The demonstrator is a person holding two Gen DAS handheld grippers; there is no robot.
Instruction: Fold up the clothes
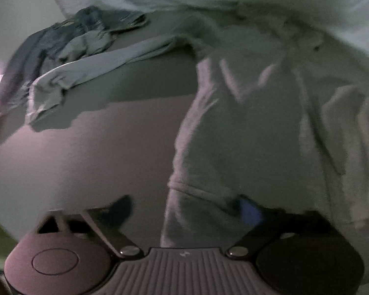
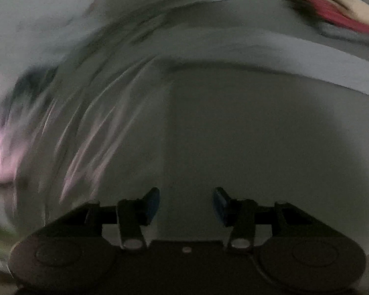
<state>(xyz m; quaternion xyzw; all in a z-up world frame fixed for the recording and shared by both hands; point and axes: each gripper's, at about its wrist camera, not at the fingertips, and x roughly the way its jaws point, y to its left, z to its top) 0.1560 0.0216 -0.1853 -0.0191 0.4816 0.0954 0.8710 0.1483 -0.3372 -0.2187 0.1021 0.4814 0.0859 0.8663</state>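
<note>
The pale grey fleece sweatshirt (image 1: 258, 127) lies spread on the smooth grey bed surface (image 1: 86, 159), its ribbed hem edge nearest the left tool (image 1: 187, 209). That tool stands part-spread with the hem's corner between its fingers; one blue pad (image 1: 252, 212) shows against the cloth, but whether it presses on the fabric I cannot tell through the blur. The right tool (image 2: 187, 202) is released, its blue pads apart with nothing between them, over bare bed surface beside the sweatshirt's streaked, blurred folds.

To fold well, I judge that each tool should take a hem corner squarely, catching both layers, then carry the hem up toward the collar in one even sweep so the edges line up.

The sweatshirt's long axis runs from the hem near the left tool away toward its collar end at the top of the left wrist view. One long sleeve (image 1: 98, 71) stretches out sideways from the sweatshirt's shoulder, and beyond that sleeve lies a crumpled blue denim garment (image 1: 69, 36).
</note>
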